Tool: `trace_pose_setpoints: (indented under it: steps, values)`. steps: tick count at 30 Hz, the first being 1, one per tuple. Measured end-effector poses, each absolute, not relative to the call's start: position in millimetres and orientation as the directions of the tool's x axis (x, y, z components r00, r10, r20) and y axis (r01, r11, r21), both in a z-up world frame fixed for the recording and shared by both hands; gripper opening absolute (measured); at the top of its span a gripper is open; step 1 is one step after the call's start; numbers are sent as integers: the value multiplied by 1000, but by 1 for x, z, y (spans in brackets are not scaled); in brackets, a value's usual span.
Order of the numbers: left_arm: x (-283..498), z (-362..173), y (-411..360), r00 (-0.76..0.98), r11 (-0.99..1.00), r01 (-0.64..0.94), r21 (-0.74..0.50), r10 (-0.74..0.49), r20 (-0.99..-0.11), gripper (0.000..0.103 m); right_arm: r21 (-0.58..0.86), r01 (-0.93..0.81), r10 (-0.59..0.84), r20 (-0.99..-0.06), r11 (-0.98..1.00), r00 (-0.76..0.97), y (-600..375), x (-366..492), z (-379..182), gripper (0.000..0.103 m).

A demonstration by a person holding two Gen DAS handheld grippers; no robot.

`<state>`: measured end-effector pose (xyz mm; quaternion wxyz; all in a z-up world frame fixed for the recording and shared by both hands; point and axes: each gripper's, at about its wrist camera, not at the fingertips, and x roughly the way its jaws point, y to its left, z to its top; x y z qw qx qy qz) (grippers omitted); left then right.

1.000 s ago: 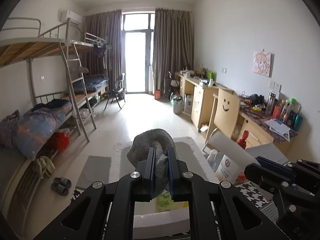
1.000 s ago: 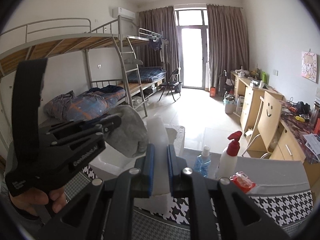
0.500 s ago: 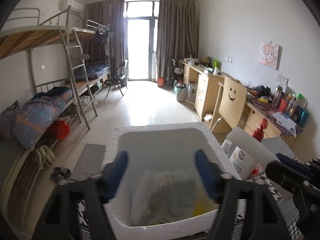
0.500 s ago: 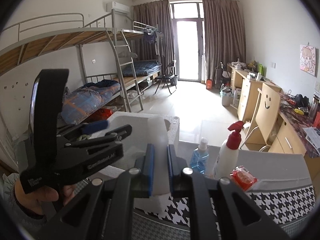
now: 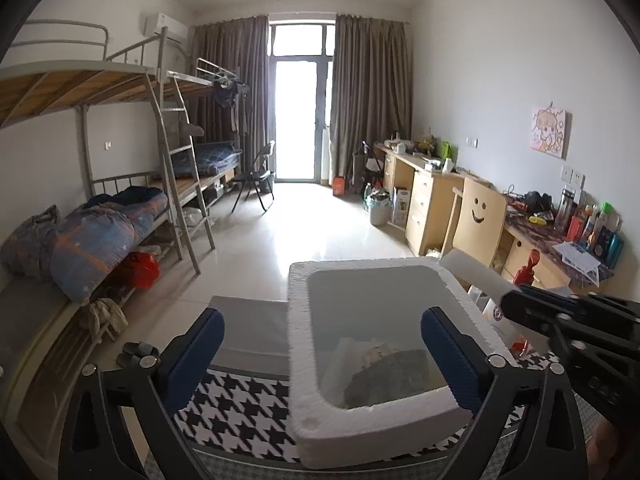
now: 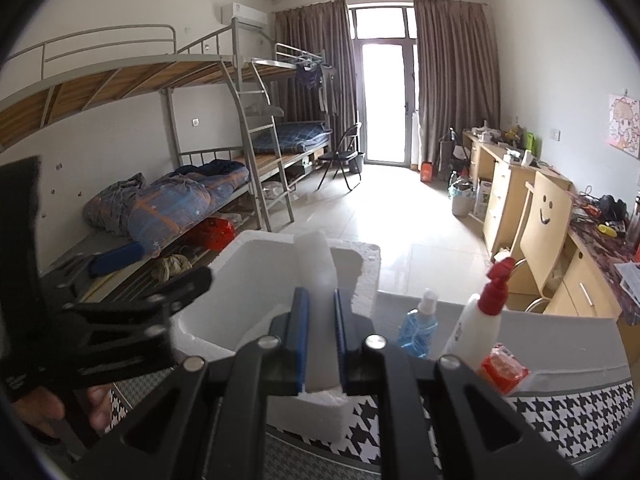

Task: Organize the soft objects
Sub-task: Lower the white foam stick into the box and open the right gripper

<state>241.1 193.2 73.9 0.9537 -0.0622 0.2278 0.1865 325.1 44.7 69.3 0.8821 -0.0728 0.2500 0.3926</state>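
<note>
There are two grippers: the left gripper (image 5: 322, 354) and the right gripper (image 6: 321, 338). One white foam box (image 5: 304, 364) sits on the one checked cloth (image 5: 236, 412), and one grey soft bundle (image 5: 390, 376) lies inside it. One foam lid (image 6: 316, 276) stands at the box. Beside it are two bottles, one blue (image 6: 418, 326) and one white with a red sprayer (image 6: 480, 316), plus one red packet (image 6: 504, 368). One wooden chair (image 5: 480, 220) and one folding chair (image 5: 256, 178) are on the floor.

The foam box (image 5: 372, 280) mouth lies open from above. At three o'clock of it, the right gripper (image 6: 321, 340) clamps a foam lid (image 6: 316, 264) upright, with bottles (image 6: 476, 320) crowding beyond; nine o'clock, bare houndstooth table (image 5: 240, 412).
</note>
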Motion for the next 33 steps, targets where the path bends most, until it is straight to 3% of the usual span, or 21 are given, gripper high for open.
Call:
trace_pose_setpoints:
  steps: [25, 31, 33]
  values:
    - [198, 61, 229, 809, 896, -440, -57, 368, -459, 102, 96, -733, 636, -581, 673, 508, 91, 351, 50, 15]
    - [197, 58, 233, 807, 897, -437, -62, 361, -467, 102, 101, -727, 620, -609, 680, 495, 99, 357, 44, 26]
    - [197, 57, 234, 807, 898, -436, -65, 358, -470, 102, 105, -726, 616, -619, 680, 487, 101, 358, 42, 43]
